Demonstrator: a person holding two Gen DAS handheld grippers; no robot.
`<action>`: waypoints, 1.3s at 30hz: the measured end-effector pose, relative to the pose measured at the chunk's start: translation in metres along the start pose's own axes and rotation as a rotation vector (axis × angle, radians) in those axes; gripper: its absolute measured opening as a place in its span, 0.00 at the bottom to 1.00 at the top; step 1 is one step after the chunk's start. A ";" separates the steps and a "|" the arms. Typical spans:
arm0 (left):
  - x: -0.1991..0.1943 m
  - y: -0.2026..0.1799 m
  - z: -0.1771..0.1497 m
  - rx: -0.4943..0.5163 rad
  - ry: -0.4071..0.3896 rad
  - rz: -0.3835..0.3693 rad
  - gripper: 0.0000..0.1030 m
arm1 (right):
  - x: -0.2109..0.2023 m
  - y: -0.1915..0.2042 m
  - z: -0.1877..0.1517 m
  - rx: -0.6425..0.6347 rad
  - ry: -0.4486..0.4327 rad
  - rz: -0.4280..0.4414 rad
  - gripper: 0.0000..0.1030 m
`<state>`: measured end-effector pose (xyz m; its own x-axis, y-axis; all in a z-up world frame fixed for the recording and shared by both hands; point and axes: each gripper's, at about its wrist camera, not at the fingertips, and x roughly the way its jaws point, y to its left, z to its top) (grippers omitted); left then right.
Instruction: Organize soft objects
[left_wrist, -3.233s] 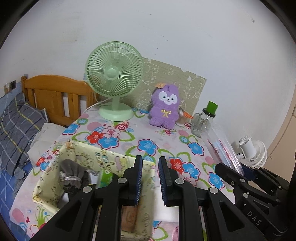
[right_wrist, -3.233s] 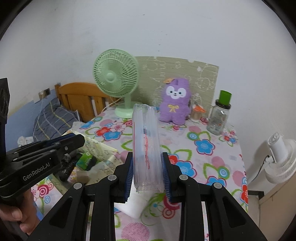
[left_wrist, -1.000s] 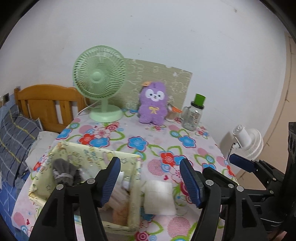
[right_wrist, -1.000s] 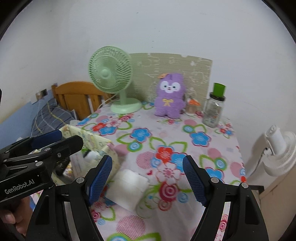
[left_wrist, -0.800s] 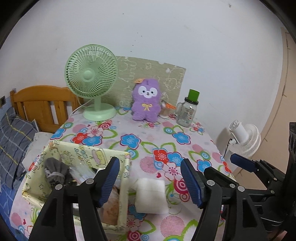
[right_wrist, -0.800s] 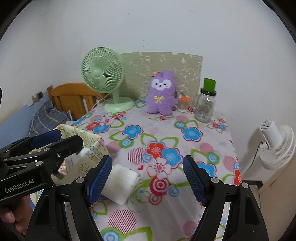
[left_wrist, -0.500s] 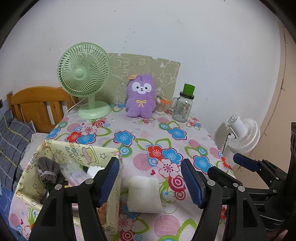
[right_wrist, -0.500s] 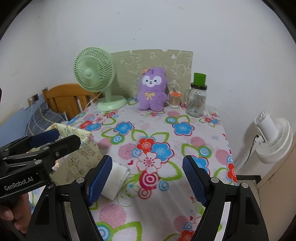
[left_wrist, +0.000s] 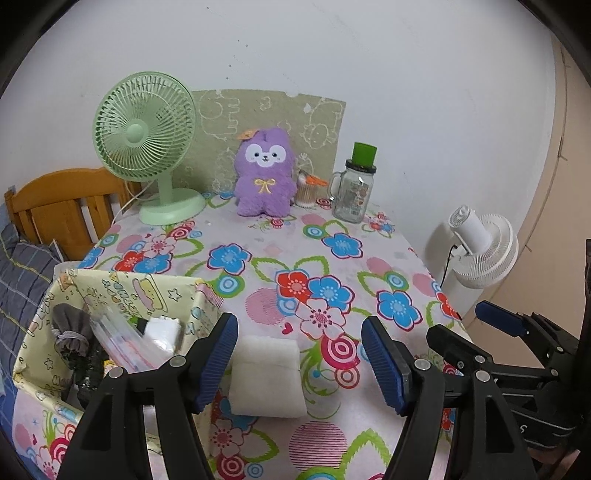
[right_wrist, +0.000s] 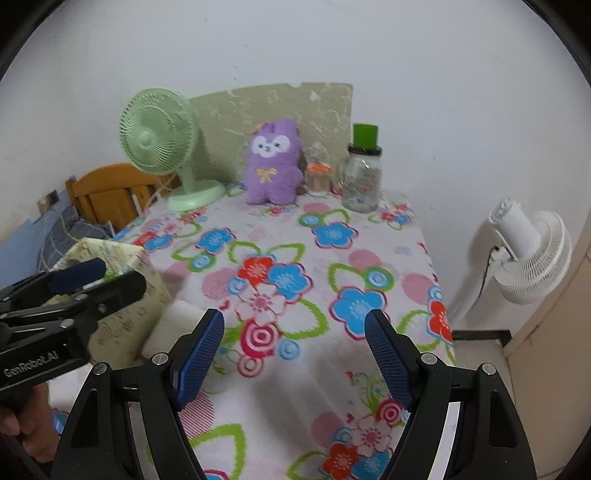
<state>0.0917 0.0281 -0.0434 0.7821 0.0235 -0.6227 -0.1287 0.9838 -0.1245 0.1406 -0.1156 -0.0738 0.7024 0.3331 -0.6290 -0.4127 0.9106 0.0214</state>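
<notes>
left claw: left gripper (left_wrist: 297, 360) jaws wide apart, nothing held, hovers low over near end of table
right claw: right gripper (right_wrist: 294, 356) also spread wide, empty, sits to the right & near the table's front-right corner
white pad: folded white soft pad (left_wrist: 266, 374) lies flat on tablecloth (left_wrist: 332, 266), just beside the bin's right wall, between left fingers in that view; looks like the nearest item not yet put away
bin: yellow fabric bin (left_wrist: 122, 291) at near-left of table; already holds grey cloth bundle (left_wrist: 68, 330), clear plastic pouch (left_wrist: 125, 341), a small white piece & dark bits I can't ID
progress: prob. past halfway – several things in bin, pad + maybe plush left
open room: mid table bare cloth, wide lane from pad to far row; free to swing in
edges: right table edge drops off close to right gripper, white floor fan (right_wrist: 532, 254) beyond it; bin wall is soft, may fold if bumped
far row: purple plush (left_wrist: 266, 173) upright at the back, apart from green desk fan (left_wrist: 147, 144) on its left; small jar & glass bottle w/ green cap (left_wrist: 354, 188) on its right, crowded there, tip risk
</notes>
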 end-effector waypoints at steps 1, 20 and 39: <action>0.001 -0.001 -0.001 0.001 0.003 0.000 0.70 | 0.002 -0.003 -0.002 0.011 0.007 0.007 0.79; 0.060 -0.014 -0.027 0.025 0.154 0.008 0.76 | 0.029 -0.030 -0.026 0.078 0.080 0.005 0.79; 0.091 -0.018 -0.045 0.023 0.245 0.133 0.84 | 0.039 -0.036 -0.031 0.085 0.104 0.008 0.79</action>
<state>0.1379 0.0044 -0.1321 0.5879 0.1120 -0.8012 -0.2044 0.9788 -0.0131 0.1648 -0.1428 -0.1237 0.6335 0.3170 -0.7058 -0.3639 0.9271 0.0898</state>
